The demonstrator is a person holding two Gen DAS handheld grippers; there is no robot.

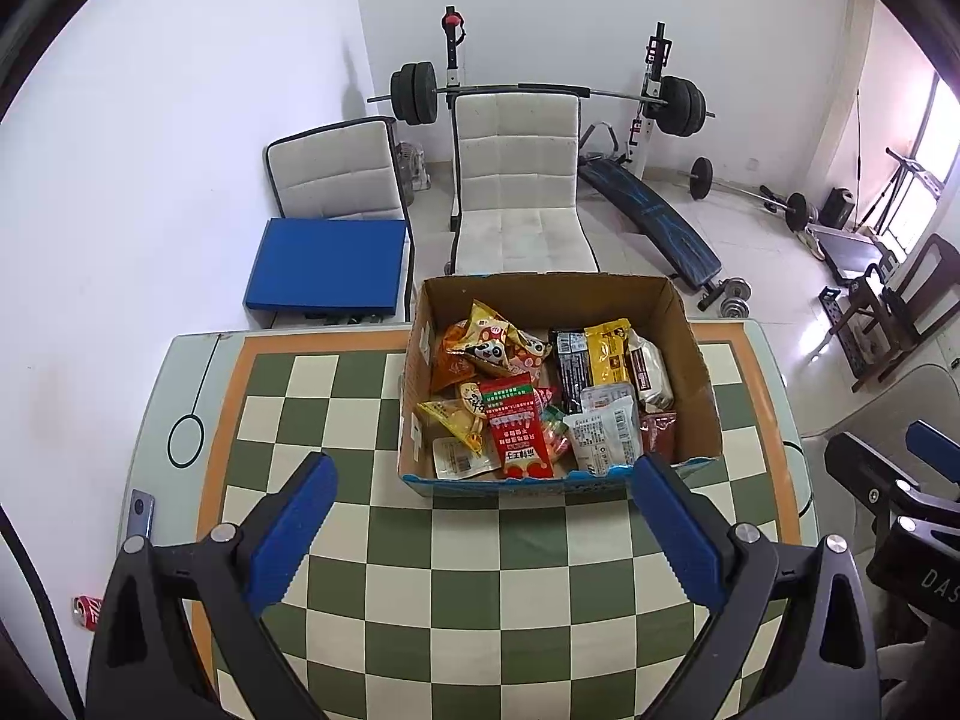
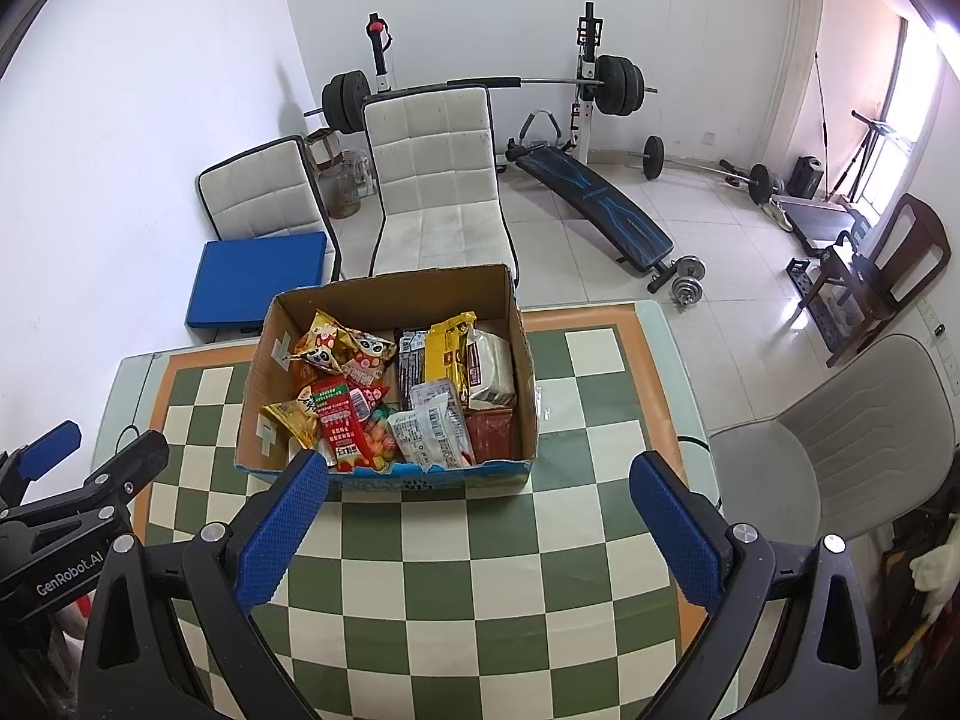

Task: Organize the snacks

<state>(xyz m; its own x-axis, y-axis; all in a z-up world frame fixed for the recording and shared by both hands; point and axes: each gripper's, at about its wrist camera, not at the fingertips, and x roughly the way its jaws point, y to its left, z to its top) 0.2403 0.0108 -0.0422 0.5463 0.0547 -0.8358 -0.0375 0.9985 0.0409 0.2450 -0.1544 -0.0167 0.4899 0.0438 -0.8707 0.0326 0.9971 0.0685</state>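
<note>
Cardboard holds everything: the open box (image 1: pixel 699 372) sits on the checkered worktop (image 1: pixel 480 570) at its far side, with every visible snack packet inside (a red sachet (image 1: pixel 517 432), yellow bags, white wrapped bars). Dark and pale packets stand fairly neatly at one side; the rest lie jumbled. The left gripper (image 1: pixel 480 534) and right gripper (image 2: pixel 477 531) both hover spread and empty, short of the box. Sorting looks largely undone.

The tabletop (image 1: pixel 528 570) is covered in green and cream checks with an orange border. The brown cardboard box (image 1: pixel 699 384) is printed blue below. A red packet (image 1: pixel 517 432) is seen inside.
</note>
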